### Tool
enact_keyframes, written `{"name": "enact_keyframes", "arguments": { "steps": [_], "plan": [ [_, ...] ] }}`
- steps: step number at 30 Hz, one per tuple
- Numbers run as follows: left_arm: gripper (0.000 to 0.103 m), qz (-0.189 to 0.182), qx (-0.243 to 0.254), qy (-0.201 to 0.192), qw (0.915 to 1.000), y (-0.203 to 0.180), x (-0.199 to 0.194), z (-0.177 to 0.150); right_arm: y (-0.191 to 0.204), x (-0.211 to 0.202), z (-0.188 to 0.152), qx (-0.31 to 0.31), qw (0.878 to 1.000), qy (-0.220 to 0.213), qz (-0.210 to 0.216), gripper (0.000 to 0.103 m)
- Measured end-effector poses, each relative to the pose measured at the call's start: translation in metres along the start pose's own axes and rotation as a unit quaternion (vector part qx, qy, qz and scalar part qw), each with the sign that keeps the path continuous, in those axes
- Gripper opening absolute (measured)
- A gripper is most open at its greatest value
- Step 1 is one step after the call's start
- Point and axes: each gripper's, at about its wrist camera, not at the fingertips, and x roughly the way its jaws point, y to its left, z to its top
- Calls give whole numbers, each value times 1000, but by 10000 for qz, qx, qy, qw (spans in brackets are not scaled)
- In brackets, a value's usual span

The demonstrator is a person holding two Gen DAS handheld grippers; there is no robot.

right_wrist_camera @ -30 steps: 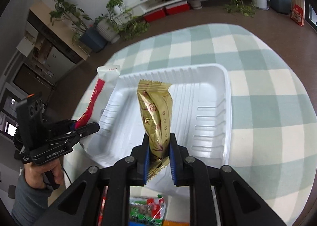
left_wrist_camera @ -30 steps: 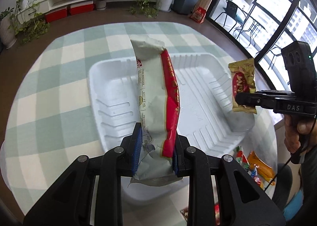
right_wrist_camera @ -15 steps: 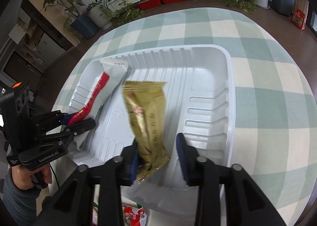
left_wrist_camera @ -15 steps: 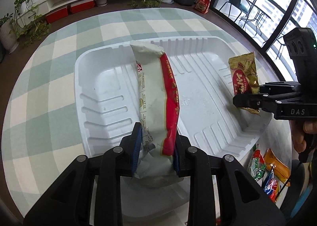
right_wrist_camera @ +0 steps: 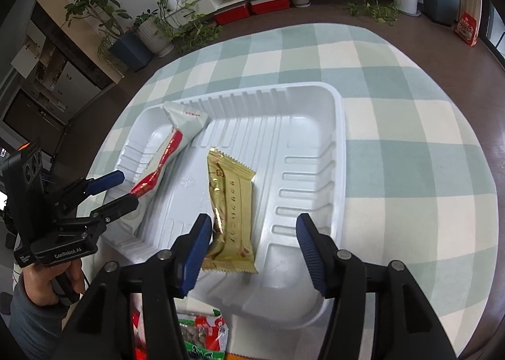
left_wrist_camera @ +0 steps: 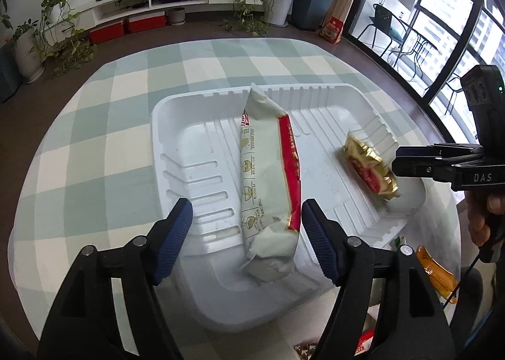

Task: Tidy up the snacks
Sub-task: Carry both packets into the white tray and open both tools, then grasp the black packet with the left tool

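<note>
A white plastic tray [left_wrist_camera: 176, 145] [right_wrist_camera: 318, 126] sits on a green-checked tablecloth. A long white-and-red snack packet [left_wrist_camera: 268, 183] [right_wrist_camera: 170, 158] lies in the tray with its near end on the front rim. A gold snack packet [left_wrist_camera: 369, 170] [right_wrist_camera: 232, 211] lies in the tray toward its right side. My left gripper [left_wrist_camera: 246, 233] [right_wrist_camera: 110, 189] is open, its jaws on either side of the white-and-red packet's near end. My right gripper [right_wrist_camera: 252, 249] [left_wrist_camera: 401, 164] is open just above the gold packet's near end.
More snack packets lie off the tray near me: an orange one [left_wrist_camera: 437, 274] and a green-and-red one [right_wrist_camera: 202, 338]. The round table's edge [right_wrist_camera: 473, 151] drops to a brown floor with plants and a low white shelf behind.
Both grippers have opened. The white-and-red packet and the gold packet dropped from them and now lie in the tray.
</note>
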Motion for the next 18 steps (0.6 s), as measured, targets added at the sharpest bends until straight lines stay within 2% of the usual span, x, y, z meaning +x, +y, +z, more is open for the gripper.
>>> {"name": "enact_keyframes", "arguments": {
  "steps": [1,3,4,5,7,8,9,10,11,12,14,15,18],
  "plan": [
    [78,7,-49,-106,9999,2,-10,-3,-1,-6,-1,-3,10000,-52,-4,62],
    [89,4,-129,-310,9994,6,-29,-12,-3,-23,-6,37,9997,-226,27,64],
    [99,3,-157,-423,9990,7,-41,-18,-3,-34,-9,71,9993,-361,85,67],
    [103,5,-182,-557,9983,7,-52,-26,-4,-48,-14,104,9984,-518,199,71],
    [103,56,-192,-781,9967,6,-73,-42,-5,-74,-25,169,9955,-822,432,76],
    [103,127,-171,-941,9953,4,-85,-53,-5,-88,-33,207,9932,-1002,554,82],
    [103,247,-94,-1355,9904,-1,-102,-69,-5,-100,-41,261,9907,-1164,655,86],
    [103,314,-53,-1682,9852,-4,-114,-80,-7,-113,-53,359,9866,-1374,803,97],
    [103,349,-8,-1966,9799,-10,-129,-96,-8,-121,-64,437,9830,-1503,962,103],
    [103,354,-22,-1907,9810,-15,-137,-107,-8,-128,-74,507,9794,-1575,1154,103],
    [103,557,-194,-1350,9891,-25,-148,-128,-10,-136,-100,602,9718,-1499,1719,103],
    [103,633,-311,-1211,9901,-27,-150,-137,-7,-137,-109,615,9701,-1442,1856,103],
    [103,412,-680,-1312,9882,-31,-171,-177,-2,-146,-144,609,9682,-1417,1969,103]
  ]
}}
